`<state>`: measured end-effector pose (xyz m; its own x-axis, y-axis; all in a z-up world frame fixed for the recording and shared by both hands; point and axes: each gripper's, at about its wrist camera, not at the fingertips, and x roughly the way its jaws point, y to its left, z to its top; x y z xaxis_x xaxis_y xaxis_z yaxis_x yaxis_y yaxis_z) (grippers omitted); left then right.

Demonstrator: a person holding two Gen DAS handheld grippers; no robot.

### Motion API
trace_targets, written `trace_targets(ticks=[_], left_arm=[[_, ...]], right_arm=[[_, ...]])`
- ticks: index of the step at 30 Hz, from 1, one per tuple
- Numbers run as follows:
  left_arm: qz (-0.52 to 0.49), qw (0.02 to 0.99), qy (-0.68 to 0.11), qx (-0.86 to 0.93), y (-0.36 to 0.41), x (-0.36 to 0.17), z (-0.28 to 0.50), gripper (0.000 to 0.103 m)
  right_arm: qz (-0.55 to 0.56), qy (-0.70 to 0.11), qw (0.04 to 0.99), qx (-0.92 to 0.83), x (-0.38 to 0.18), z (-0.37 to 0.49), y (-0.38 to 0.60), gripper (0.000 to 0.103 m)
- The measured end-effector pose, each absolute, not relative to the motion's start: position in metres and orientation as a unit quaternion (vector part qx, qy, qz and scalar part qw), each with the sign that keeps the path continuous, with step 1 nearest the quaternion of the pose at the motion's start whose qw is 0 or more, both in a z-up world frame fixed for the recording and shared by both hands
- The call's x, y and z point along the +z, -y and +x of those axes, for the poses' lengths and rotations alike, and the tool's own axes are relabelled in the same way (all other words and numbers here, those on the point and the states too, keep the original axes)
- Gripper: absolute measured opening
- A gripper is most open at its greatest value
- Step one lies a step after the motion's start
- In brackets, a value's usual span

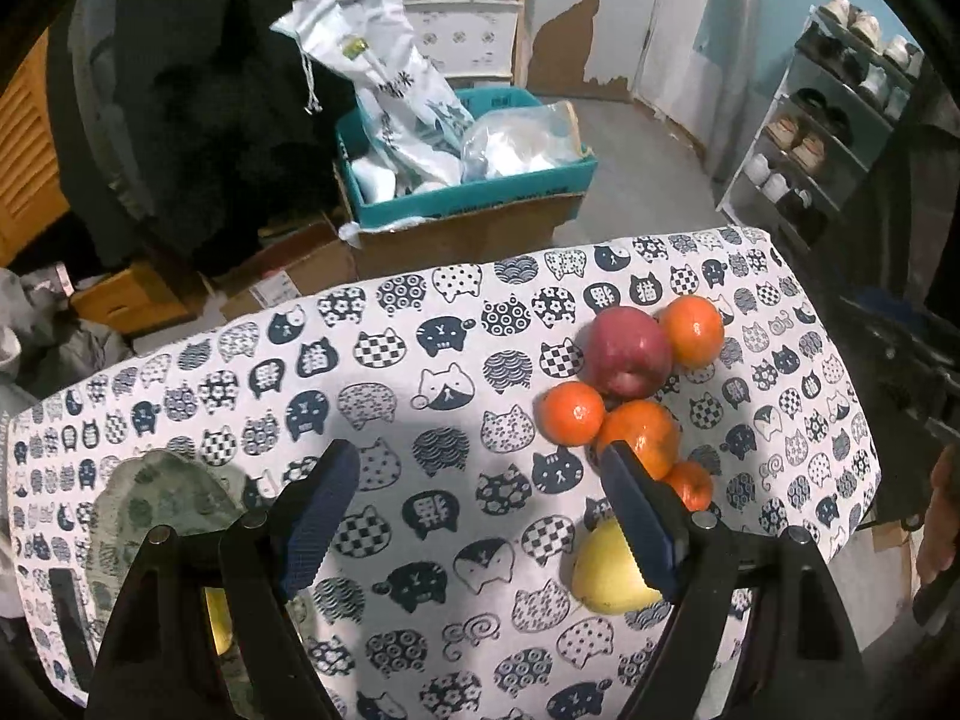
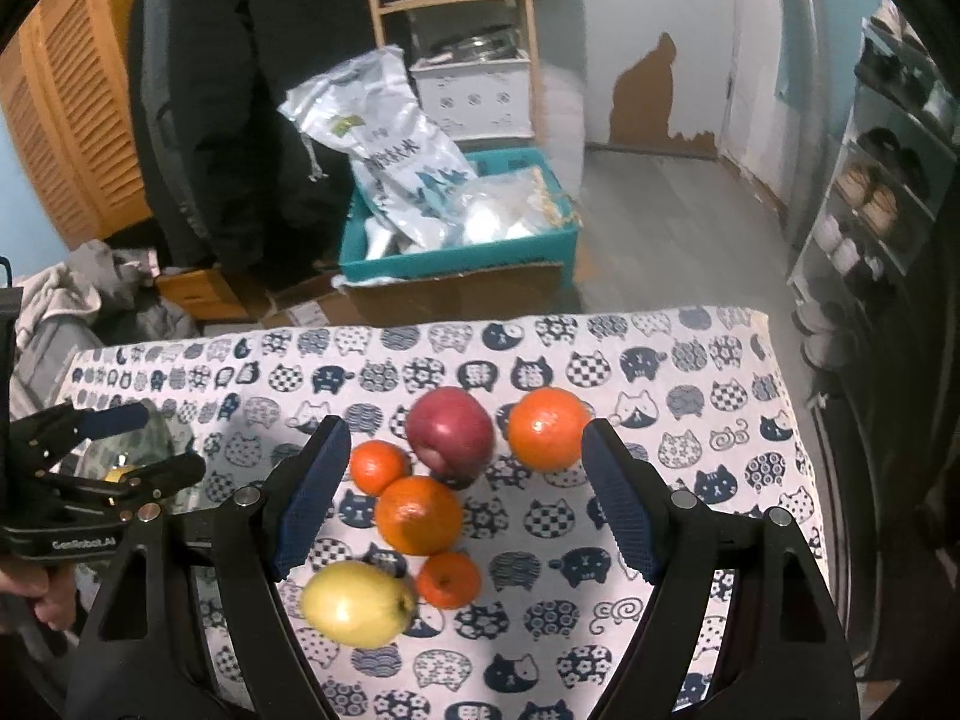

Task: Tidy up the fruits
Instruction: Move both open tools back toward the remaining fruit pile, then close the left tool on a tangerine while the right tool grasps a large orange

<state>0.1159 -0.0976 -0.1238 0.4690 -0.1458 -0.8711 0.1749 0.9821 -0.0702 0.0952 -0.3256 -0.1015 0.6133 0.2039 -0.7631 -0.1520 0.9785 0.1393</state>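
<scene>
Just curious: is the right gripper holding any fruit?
No, open: the right gripper stands above the fruit pile, pads clear of the red apple.

We see both fisheye views ringed by black corners, with straight lines such as the shoe rack (image 1: pixel 834 120) bowing near the rim. Light is dim and cool indoors, casting soft grey shadows across the cat-print tablecloth (image 1: pixel 456 372) and small glints on the oranges (image 2: pixel 549 429). The yellow apple (image 2: pixel 357 603) looks slightly smeared, and the background is soft and grainy.
</scene>
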Motion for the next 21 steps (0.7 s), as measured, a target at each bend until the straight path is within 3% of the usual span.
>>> trace_targets(ticks=[21], left_arm=[[-0.006,0.812,-0.571,-0.120,0.138,-0.199,0.172,0.084]], right_arm=[[0.054,-0.487,0.870,0.063,-0.154,0.124,0.365,0.080]])
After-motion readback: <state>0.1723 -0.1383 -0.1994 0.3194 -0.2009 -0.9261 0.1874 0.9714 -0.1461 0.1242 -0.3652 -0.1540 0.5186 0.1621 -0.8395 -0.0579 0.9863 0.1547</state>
